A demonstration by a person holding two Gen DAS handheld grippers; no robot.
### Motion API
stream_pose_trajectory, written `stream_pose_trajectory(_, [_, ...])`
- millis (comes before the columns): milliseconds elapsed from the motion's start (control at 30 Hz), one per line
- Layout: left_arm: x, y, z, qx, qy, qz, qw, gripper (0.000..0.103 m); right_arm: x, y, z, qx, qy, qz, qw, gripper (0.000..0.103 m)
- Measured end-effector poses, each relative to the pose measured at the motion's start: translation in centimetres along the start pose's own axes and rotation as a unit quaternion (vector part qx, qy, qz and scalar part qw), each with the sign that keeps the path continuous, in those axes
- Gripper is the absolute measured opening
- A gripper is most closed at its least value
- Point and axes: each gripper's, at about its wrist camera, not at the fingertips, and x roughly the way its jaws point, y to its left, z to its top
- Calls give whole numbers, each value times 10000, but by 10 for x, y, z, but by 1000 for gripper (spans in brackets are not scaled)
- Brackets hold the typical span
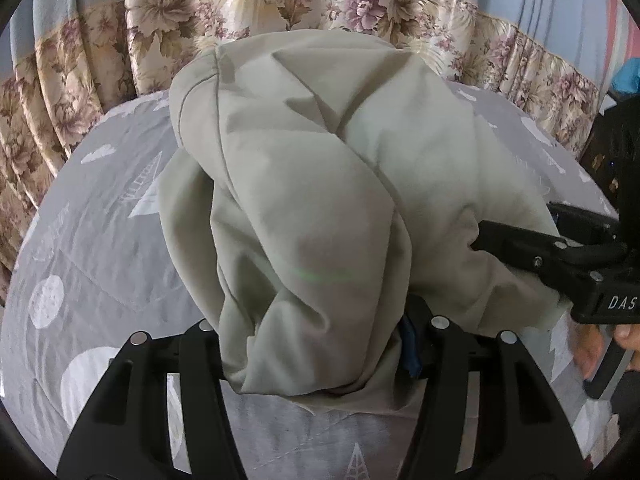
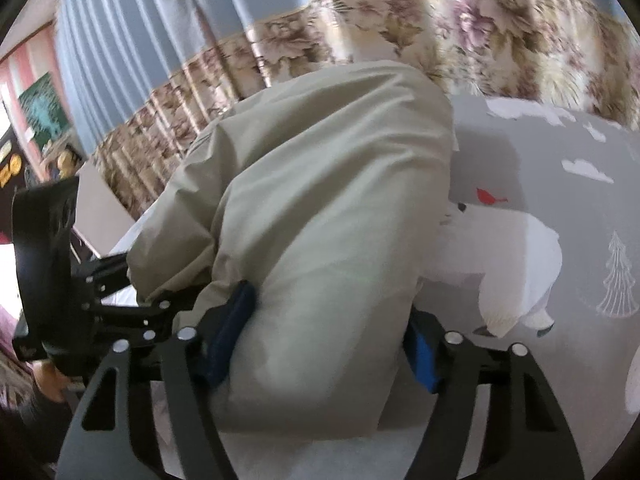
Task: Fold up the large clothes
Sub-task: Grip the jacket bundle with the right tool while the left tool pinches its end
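A large pale beige garment [image 1: 312, 200] lies bunched and draped on the grey printed bed sheet [image 1: 92, 240]. My left gripper [image 1: 320, 344] is shut on a thick bunch of the garment, which hangs over and hides its fingertips. In the right wrist view my right gripper [image 2: 320, 336] is shut on another bunch of the garment [image 2: 320, 220], its blue pads [image 2: 230, 332] pressed against the cloth on both sides. The right gripper also shows in the left wrist view [image 1: 492, 240], biting the garment's right edge. The left gripper shows in the right wrist view [image 2: 160, 304] at the left.
A floral curtain [image 1: 280, 0] with blue cloth above hangs close behind the bed. The sheet [image 2: 560, 200] with white bear and tree prints spreads to the right. A person's hand [image 1: 592, 352] holds the right gripper's handle. Shelves and a pink wall [image 2: 32, 120] lie far left.
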Motion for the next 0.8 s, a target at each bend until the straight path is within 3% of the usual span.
stream_pose_trajectory(300, [-8,-8,2,409,-52,137,9991,50,-4,6,6,-512,129,5,9986,62])
stream_pose_trajectory(800, [-34,-31,19,490,-680,594,9947,28,-28,18,16,-1165,-459,-106,9921,51])
